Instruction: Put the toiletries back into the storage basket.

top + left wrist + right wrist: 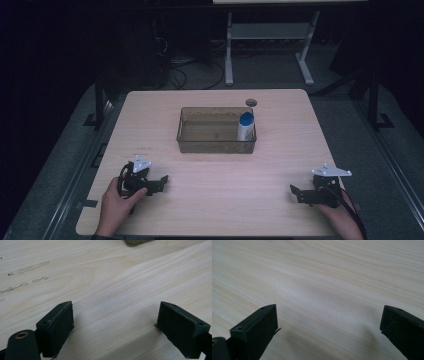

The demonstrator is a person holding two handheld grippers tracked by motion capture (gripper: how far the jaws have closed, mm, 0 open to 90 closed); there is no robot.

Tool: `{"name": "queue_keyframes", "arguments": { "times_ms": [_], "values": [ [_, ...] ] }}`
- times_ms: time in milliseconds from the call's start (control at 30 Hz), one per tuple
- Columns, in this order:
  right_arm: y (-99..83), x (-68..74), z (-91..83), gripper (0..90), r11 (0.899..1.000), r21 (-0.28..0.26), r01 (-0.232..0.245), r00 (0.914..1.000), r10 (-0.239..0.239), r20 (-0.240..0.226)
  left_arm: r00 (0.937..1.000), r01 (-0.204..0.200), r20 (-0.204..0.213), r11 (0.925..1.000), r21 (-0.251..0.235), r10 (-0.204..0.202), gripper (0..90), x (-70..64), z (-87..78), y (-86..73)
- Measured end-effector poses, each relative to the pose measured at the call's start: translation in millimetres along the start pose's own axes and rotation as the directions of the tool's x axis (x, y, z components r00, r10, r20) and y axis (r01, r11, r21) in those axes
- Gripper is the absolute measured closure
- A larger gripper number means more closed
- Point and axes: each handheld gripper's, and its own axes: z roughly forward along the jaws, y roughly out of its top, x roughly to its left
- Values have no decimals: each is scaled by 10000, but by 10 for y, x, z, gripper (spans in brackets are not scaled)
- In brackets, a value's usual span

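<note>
L gripper (159, 181) sits near the table's (215, 200) front-left edge, jaws spread wide, holding nothing. Bottle (245, 126) stands upright in the right end of the clear bin (200, 142), mid-table, well apart from both hands. R gripper (296, 192) at front right, jaws also wide, empty. Prob. next: reach w/ R, come over the bin wall from above, close on the bottle's body below the blue cap, lift straight up.
</note>
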Motion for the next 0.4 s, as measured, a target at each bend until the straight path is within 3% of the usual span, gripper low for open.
{"name": "queue_keyframes", "arguments": {
  "times_ms": [167,400],
  "values": [
    [-71,0,6,4,9995,288,98,9998,-103,140,10000,-2,2,10000,2,2,124,0,0,0],
    [-93,-14,12,0,9998,222,3,9999,-6,139,10000,2,7,10000,7,-2,124,1,-1,0]
  ]
}}
